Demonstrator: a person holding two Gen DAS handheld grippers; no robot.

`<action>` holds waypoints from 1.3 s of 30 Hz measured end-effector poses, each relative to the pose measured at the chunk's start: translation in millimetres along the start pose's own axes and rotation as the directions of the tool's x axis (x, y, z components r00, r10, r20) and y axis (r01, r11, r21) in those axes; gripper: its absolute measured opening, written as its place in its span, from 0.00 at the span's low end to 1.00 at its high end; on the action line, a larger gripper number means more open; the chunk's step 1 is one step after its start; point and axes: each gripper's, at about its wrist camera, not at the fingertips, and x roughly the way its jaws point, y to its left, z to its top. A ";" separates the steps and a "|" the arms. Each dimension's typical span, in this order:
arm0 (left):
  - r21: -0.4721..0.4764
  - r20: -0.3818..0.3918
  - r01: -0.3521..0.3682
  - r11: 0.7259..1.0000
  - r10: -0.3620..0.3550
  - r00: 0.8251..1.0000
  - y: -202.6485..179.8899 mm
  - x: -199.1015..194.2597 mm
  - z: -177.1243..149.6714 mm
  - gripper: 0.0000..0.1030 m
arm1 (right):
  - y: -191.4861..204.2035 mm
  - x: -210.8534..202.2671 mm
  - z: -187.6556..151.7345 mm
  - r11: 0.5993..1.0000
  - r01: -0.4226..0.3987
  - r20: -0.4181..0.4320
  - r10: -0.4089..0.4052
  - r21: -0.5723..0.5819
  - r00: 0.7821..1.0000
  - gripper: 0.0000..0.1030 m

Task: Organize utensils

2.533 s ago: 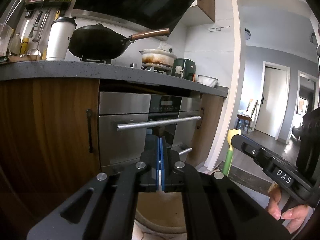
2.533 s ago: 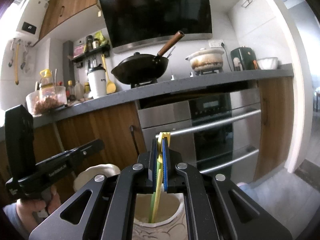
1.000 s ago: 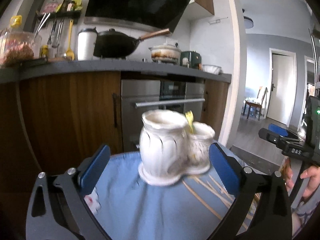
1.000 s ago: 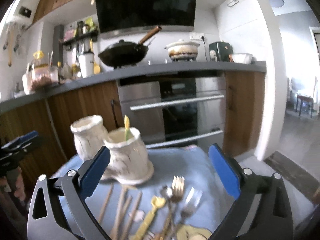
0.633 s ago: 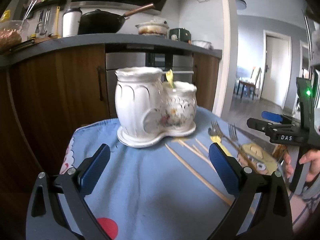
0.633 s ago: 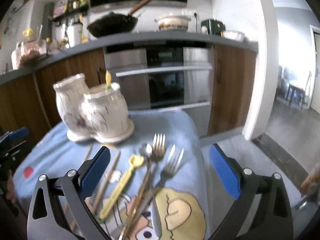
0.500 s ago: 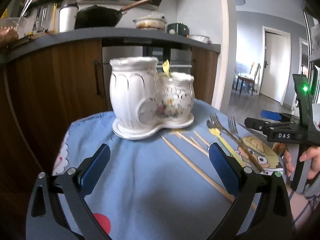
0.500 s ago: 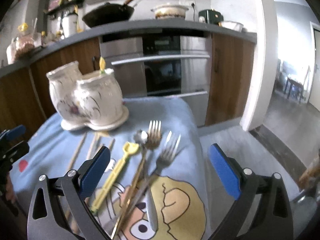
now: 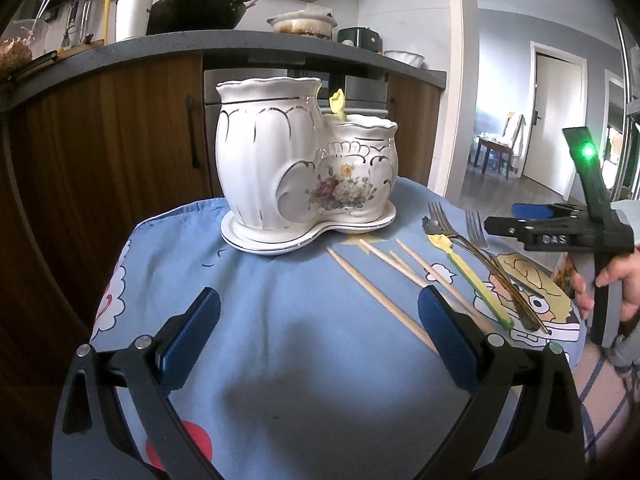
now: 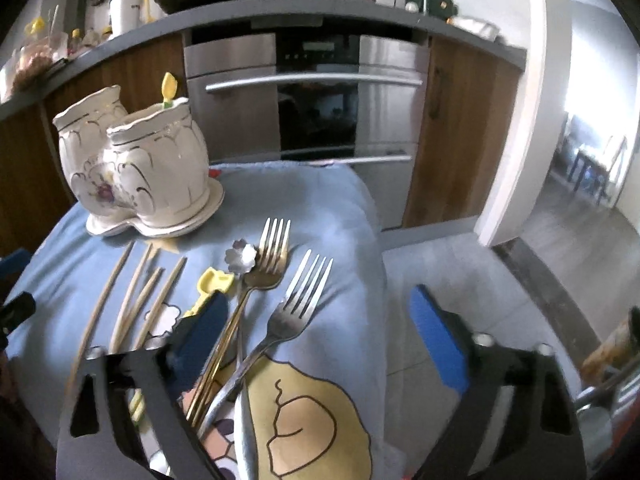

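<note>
Left wrist view: the left gripper (image 9: 318, 332) hangs released above the blue cloth (image 9: 280, 340) covering the surface, its jaws spread wide with nothing between them. At twelve o'clock from it stands the white ceramic holder (image 9: 304, 168), two joined pots on one base, with a yellow utensil tip (image 9: 337, 101) rising from the smaller, right-hand pot. At two o'clock lie the chopsticks (image 9: 376, 288), then the yellow spoon (image 9: 468, 272), the gold fork (image 9: 440, 220) and the silver fork (image 9: 476, 228), side by side on the cloth. At three o'clock a hand (image 9: 612, 280) holds the right gripper (image 9: 532, 220), seen side-on. Right wrist view: the right gripper is unclenched and its jaws have just been closing part-way; the handles of the gold fork and silver fork run between the blue pads (image 10: 436, 336), yet the pads do not press on them. The left pad overlaps the yellow spoon; contact cannot be told.
</note>
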 end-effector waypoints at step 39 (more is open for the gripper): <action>0.043 -0.185 -0.015 0.999 0.022 0.983 -37.9 25.5 10.2 0.90 | -24.1 -13.4 16.5 0.965 -0.252 0.086 0.245 0.075 0.966 0.04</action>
